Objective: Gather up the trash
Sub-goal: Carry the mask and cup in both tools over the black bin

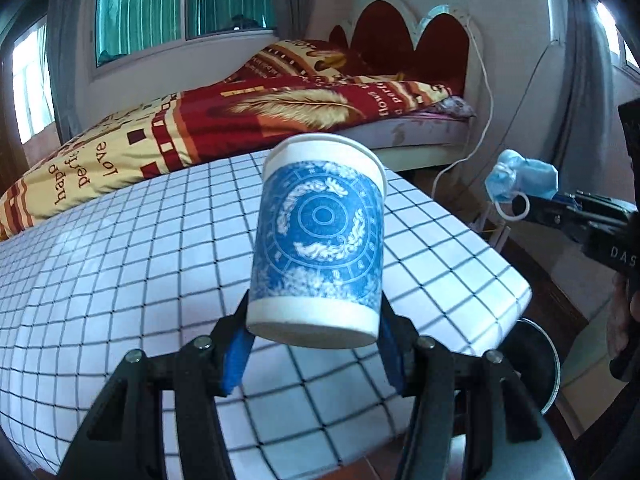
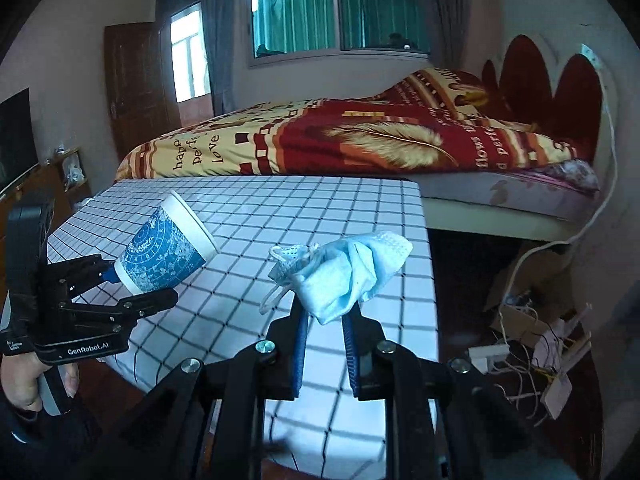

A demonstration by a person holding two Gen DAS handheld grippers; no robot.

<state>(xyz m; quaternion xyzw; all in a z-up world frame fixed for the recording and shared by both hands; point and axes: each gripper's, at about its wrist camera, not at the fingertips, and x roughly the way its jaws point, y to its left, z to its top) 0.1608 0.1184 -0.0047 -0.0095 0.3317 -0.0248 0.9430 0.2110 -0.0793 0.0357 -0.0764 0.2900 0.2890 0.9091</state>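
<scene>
both sets of jaws are closed on trash. the left gripper [image 1: 316, 322] stands partly spread, its blue pads pressed against the lower sides of a paper cup [image 1: 318, 236], white with a blue circular pattern, which it holds clear of the table with the mouth tilted away. the right gripper [image 2: 326, 320] is pinched nearly together on a crumpled blue face mask [image 2: 348, 274], whose white ear loops dangle on the left side.

readable writing: "genrobot.ai" on the base of the left gripper in the right wrist view, gripped by a hand [image 2: 28, 384]; the letters "das" on the right gripper's body in the left wrist view. the bedspread [image 2: 320, 140] carries "perfect", "love" and part of "happy", with "flows" nearer the pillow end.

both items hang over a table [image 2: 280, 208] covered in a white cloth with a dark grid. its far edge lies close to the bed [image 2: 500, 200]. its right edge drops to an open strip of dark floor, beyond which lies a clutter of cables and cardboard [image 2: 532, 332] against the wall. a white cable [image 2: 608, 152] runs down by the red headboard [image 2: 552, 80]. the table surface is bare around both grippers.
</scene>
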